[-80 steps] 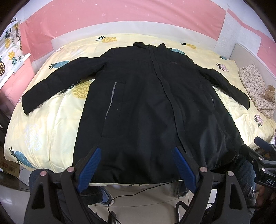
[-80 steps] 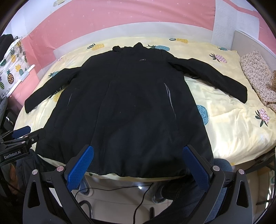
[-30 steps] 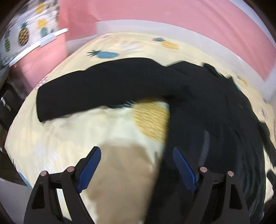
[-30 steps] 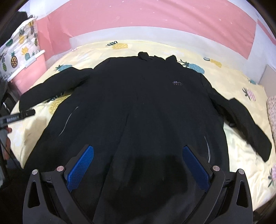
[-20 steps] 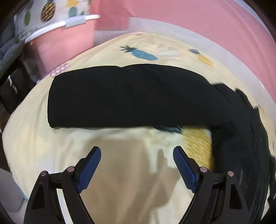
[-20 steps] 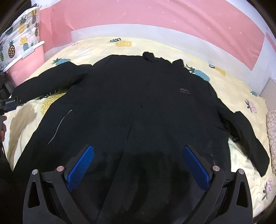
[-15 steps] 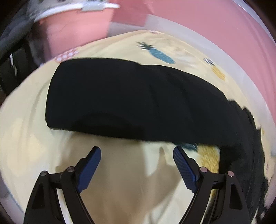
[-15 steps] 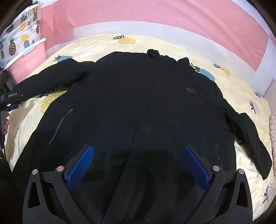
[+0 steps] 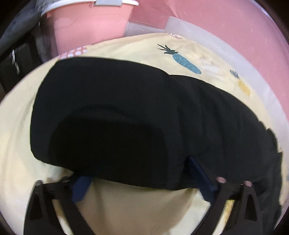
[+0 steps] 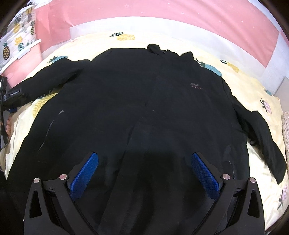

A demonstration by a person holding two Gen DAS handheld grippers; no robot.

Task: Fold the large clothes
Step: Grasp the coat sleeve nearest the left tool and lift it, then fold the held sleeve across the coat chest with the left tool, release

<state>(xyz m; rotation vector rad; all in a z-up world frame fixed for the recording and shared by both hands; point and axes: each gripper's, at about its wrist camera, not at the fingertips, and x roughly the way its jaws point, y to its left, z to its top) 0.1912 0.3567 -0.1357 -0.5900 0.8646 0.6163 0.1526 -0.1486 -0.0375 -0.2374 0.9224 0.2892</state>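
Since half a second ago the left gripper [image 9: 142, 173] has pushed forward until the cuff end of the sleeve [image 9: 112, 115] lies across its blue-padded fingers [image 9: 202, 179], where before bare quilt showed between them; the right gripper's view has barely shifted.

One long black padded coat [image 10: 144, 112] lies flat and front-up on the bed's pale yellow pineapple-print quilt [image 10: 252, 86]. Its long axis runs from the hem at the near edge of the bed to the collar, which points toward the far edge by the pink wall [image 10: 162, 16]. Two sleeves spread sideways: one toward the left edge of the bed, the other toward the right edge, its cuff near the near right corner.

In the left wrist view the sleeve runs across the frame, cuff toward the left edge of the bed, shoulder off to the right. The left gripper's fingers stand wide apart with the sleeve edge draped over their tips, touching the fabric but not pinching it.

The right gripper [image 10: 144, 171] hangs over the lower middle of the coat, its two blue-padded fingers [image 10: 204, 175] wide apart and holding nothing; whether they touch the cloth cannot be told.

At the left edge of the bed stands a pink bin [image 9: 86, 23].
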